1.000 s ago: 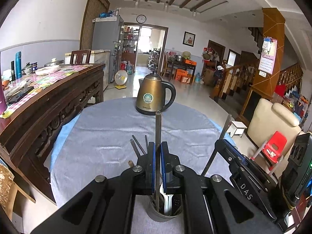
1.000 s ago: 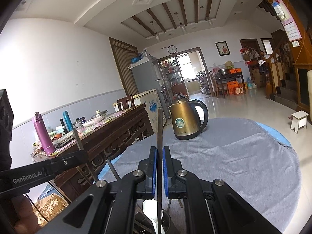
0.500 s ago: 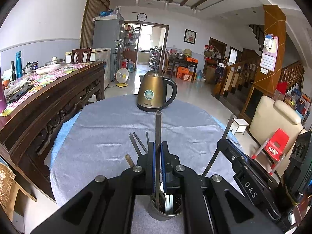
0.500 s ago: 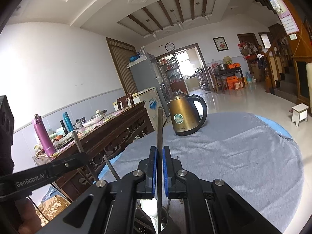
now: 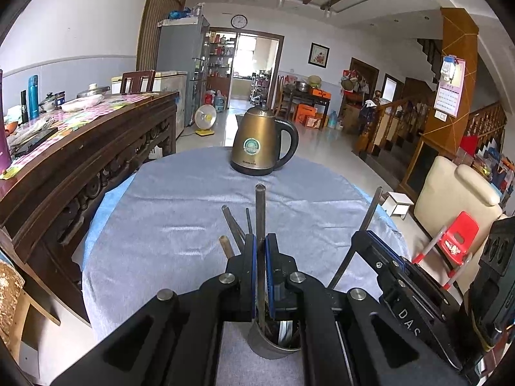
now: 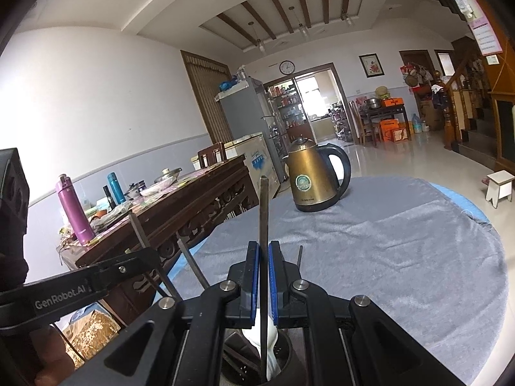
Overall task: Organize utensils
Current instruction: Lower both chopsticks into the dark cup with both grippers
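Both claws are clamped tight right now, each one pinching a thin dark utensil handle between its blue pads. Left claw [image 5: 260, 251] holds one dark rod-like handle [image 5: 260, 212] standing nearly upright, its bottom end down inside the metal holder cup [image 5: 262, 347] that sits at the near edge of the worktop [image 5: 180, 218]. Right claw [image 6: 264, 257] has a second slim handle [image 6: 264, 209] the same way, lower end dropping into the cup next to a white spoon [image 6: 257, 333].

So both utensils run long-axis vertical, free handle ends pointing up toward the ceiling, working ends down in the cup. Can't tell what's on the business ends, they're hidden. A few other handles [image 5: 233, 225] lean out of the cup toward the far side.

If I had to guess the step: seating these two into the holder. To do it well I'd keep each one plumb, lower it straight until the tip bottoms out, and only then let the pads part. Letting go early probably makes it topple against the others or tip the cup, since it's already crowded and the two claws are just beside each other. Easing one off at a time seems safer.

Gold kettle [image 5: 260, 144] sits at the far side, well apart, no issue.
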